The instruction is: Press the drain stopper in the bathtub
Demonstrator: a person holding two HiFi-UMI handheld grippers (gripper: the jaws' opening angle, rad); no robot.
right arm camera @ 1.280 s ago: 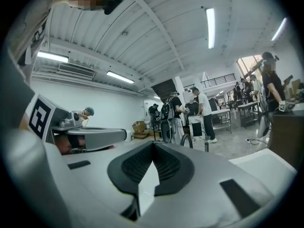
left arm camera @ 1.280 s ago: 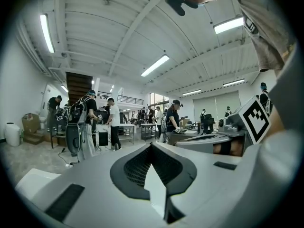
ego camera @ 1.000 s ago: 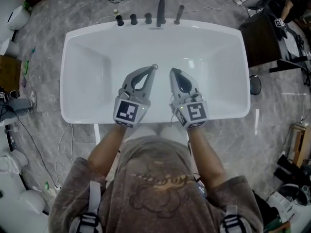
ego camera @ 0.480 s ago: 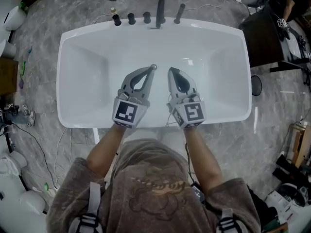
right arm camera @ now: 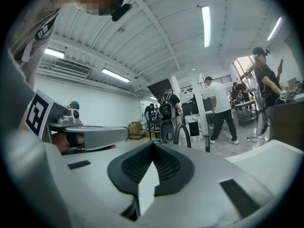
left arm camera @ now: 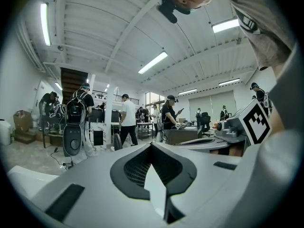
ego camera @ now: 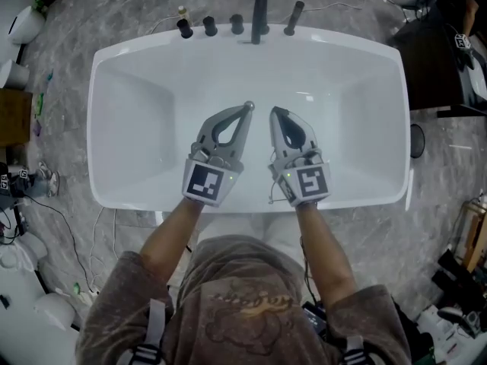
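A white bathtub (ego camera: 122,90) fills the middle of the head view, seen from above. Both grippers hang side by side over its near half, jaws pointing at the far rim. My left gripper (ego camera: 245,112) is shut with nothing in it; a small round chrome drain stopper (ego camera: 249,106) shows right at its tip. I cannot tell whether they touch. The right gripper (ego camera: 275,113) is shut too, empty, a little right of the stopper. In the left gripper view my left gripper (left arm camera: 152,146) has its jaws closed together, and so does the right gripper (right arm camera: 153,146) in its own view.
A black spout (ego camera: 260,6) and several black knobs (ego camera: 209,26) stand on the tub's far rim. Marble floor with cables surrounds the tub. A dark table (ego camera: 434,59) stands at the right. Several people (left arm camera: 127,120) stand in the room behind.
The head view has shifted slightly, so tub and grippers sit a bit lower and to the right in the picture. Both grippers stay shut over the same part of the tub.
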